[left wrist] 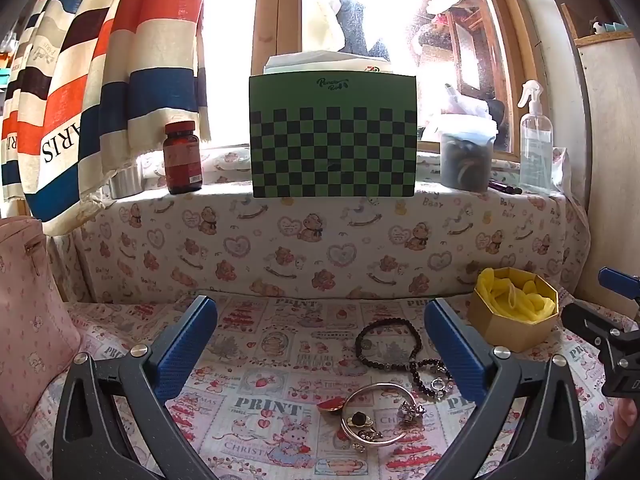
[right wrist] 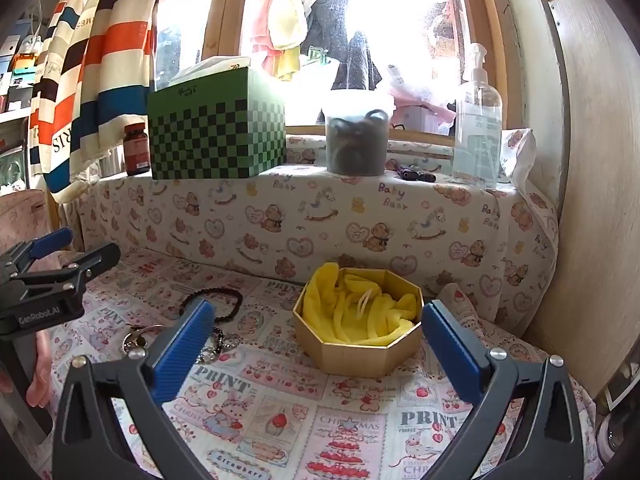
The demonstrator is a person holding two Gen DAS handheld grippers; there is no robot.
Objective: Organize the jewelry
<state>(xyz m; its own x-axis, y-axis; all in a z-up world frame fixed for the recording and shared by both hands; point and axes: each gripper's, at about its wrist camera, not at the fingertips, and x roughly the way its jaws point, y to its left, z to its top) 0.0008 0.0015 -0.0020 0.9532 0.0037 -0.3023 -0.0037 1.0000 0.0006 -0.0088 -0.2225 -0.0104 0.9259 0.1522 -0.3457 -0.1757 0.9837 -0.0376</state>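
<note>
The left gripper [left wrist: 320, 344] is hovering with its blue fingers [left wrist: 188, 348] spread wide, holding nothing; the jewelry is lying on the printed tabletop [left wrist: 256, 364] between them: a dark beaded bracelet [left wrist: 388, 344] towards the right finger, a silver bangle [left wrist: 380, 416] nearer the camera; the right gripper [right wrist: 320, 344] is likewise gaping empty, and the gold octagonal box [right wrist: 360, 356] with its yellow cloth [right wrist: 356, 312] is sitting between its fingers [right wrist: 452, 348], touching neither.
</note>
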